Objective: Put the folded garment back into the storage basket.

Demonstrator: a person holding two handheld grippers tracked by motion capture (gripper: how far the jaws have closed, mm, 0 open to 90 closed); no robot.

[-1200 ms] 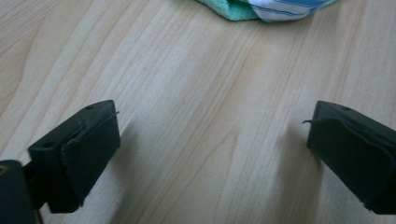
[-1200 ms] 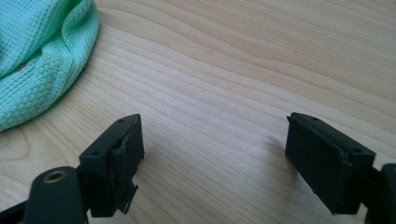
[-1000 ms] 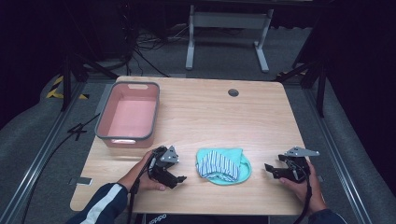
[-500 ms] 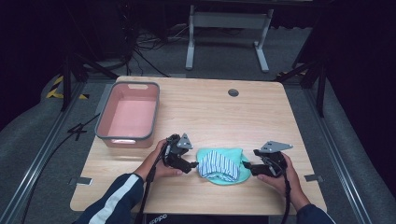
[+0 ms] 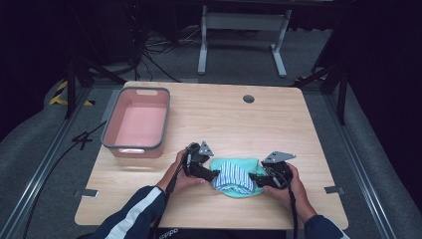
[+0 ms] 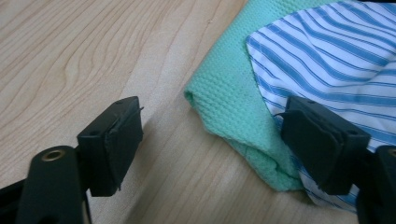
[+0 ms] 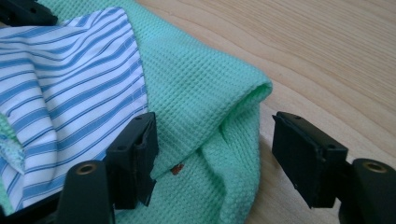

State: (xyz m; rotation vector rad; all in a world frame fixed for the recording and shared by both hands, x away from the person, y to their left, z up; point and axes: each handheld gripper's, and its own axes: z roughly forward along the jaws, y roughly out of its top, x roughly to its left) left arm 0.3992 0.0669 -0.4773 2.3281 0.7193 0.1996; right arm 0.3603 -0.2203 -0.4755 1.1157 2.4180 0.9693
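Observation:
A mint-green waffle cloth (image 5: 245, 192) lies near the table's front edge with a blue-and-white striped cloth (image 5: 234, 175) bunched on top of it. My left gripper (image 5: 213, 175) is at the pile's left side. It is open, and a folded corner of the green cloth (image 6: 224, 93) lies between its jaws (image 6: 215, 140); one jaw rests by the striped cloth (image 6: 327, 60). My right gripper (image 5: 253, 178) is at the pile's right side, open, its jaws (image 7: 219, 156) straddling a raised fold of the green cloth (image 7: 196, 79) beside the striped cloth (image 7: 70, 84).
An empty pink basin with a grey rim (image 5: 133, 151) stands at the table's left. A round cable hole (image 5: 248, 98) sits near the far edge. The wooden table (image 5: 224, 119) has bare room behind and to the right of the cloths.
Both grippers have moved inward from the sides and now reach the cloth pile's left and right edges. The cloths lie where they were.

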